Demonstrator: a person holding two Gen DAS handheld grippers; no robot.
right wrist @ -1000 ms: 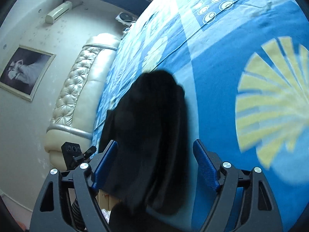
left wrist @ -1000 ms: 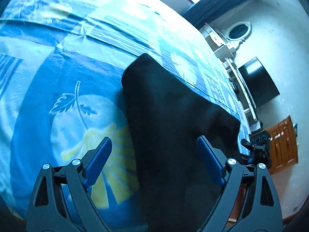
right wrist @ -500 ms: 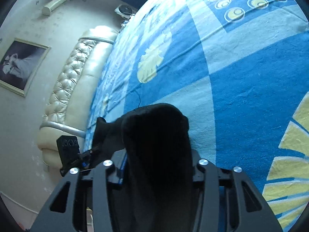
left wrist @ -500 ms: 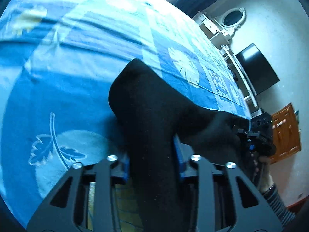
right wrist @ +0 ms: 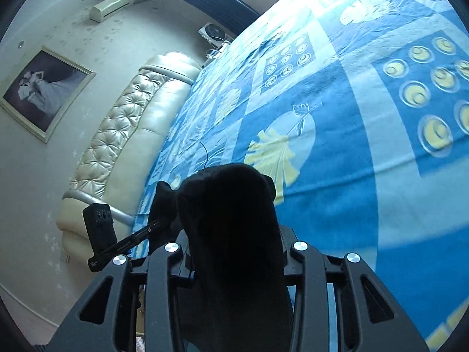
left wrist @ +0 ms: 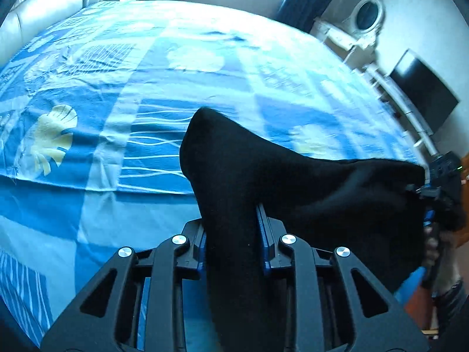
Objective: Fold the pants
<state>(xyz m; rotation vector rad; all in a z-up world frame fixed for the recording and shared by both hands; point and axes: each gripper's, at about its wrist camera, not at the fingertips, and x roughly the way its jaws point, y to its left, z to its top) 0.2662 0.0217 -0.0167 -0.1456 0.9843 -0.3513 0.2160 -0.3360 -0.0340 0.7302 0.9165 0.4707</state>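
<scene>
Blue patterned bedspread (left wrist: 88, 205) fills both views. Left gripper (left wrist: 231, 234) and right gripper (right wrist: 234, 252), just closed, pinch the black pants (left wrist: 263, 176) at six o'clock, lifted; fold started, unfinished.

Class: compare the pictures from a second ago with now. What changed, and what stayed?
Both grippers closed on the black pants: the left gripper and right gripper stood open around them, then clamped and lifted them. The blue bedspread stayed spread flat.
</scene>
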